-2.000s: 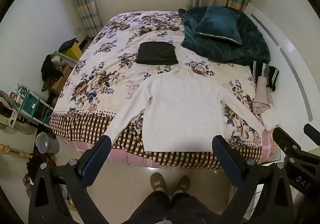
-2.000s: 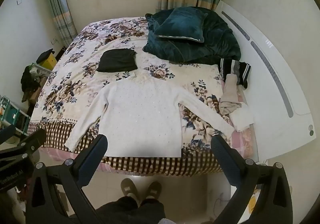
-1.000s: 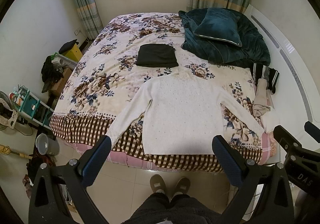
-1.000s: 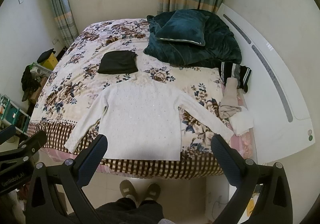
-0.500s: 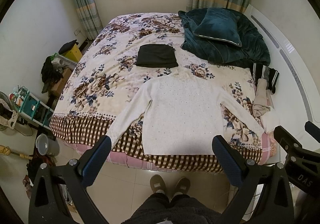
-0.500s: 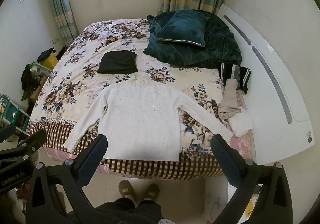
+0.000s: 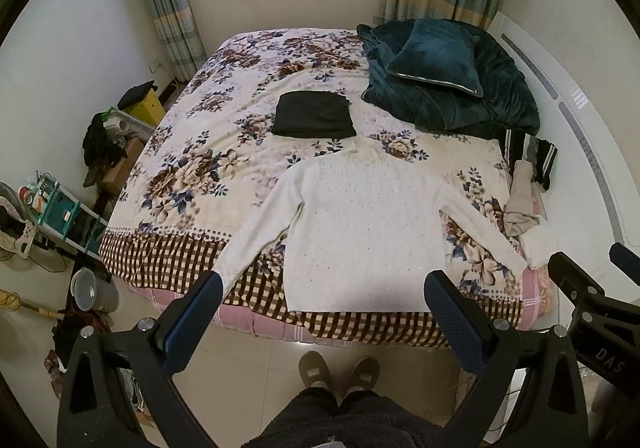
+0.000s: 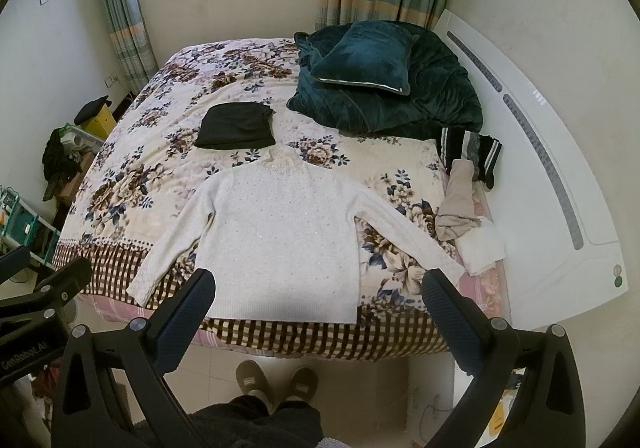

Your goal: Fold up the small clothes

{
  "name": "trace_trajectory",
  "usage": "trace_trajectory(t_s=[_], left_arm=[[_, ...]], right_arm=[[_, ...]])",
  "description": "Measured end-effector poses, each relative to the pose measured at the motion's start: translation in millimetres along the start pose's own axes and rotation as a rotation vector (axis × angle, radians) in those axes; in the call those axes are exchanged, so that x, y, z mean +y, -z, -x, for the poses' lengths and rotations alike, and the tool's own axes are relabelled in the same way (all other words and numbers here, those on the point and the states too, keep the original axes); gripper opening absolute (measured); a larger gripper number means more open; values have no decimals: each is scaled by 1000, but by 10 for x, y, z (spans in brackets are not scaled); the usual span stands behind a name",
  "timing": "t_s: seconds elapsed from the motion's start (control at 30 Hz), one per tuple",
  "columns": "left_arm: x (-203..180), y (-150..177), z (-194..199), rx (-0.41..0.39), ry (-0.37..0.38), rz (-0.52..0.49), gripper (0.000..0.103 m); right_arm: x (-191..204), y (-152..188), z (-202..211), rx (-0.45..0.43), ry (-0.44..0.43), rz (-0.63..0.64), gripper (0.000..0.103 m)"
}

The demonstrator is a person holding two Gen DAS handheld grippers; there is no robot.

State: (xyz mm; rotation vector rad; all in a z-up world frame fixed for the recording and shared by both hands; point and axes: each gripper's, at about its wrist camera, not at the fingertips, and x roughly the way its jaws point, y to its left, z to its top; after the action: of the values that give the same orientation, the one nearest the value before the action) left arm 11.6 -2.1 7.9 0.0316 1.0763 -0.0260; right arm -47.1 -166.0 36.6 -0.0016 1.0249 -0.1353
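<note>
A white sweater (image 7: 368, 224) lies flat on the floral bed, sleeves spread, its hem at the near edge; it also shows in the right wrist view (image 8: 284, 236). A folded black garment (image 7: 314, 116) lies just beyond its collar, also in the right wrist view (image 8: 238, 126). My left gripper (image 7: 324, 300) is open and empty, held back from the bed above the floor. My right gripper (image 8: 318, 298) is open and empty, likewise off the bed's near edge.
A dark teal blanket and pillow (image 7: 440, 76) are piled at the back right. Several unfolded clothes (image 7: 524, 184) lie along the bed's right edge by the white headboard (image 8: 560, 184). Shelves and clutter (image 7: 60, 208) stand on the floor at left. My slippers (image 7: 338, 372) stand on the tiles.
Both grippers have drawn back and risen slightly from the bed, so the sweater sits a little farther away. Nothing on the bed has moved.
</note>
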Motion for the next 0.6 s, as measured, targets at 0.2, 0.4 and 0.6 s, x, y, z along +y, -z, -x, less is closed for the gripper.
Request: trace_trajectory(t_s=[0.2,0.4,0.6], left_arm=[[19,-50,30,-2,3,2,103],[48,-101,69,-3,1,1,103],[57,-128,79,-6,4,4,103]], right_arm=[[0,-4,13,-1,0,0,103],[2,-8,13,0,0,0,103],[1,-8,19,-1,1,1,103]])
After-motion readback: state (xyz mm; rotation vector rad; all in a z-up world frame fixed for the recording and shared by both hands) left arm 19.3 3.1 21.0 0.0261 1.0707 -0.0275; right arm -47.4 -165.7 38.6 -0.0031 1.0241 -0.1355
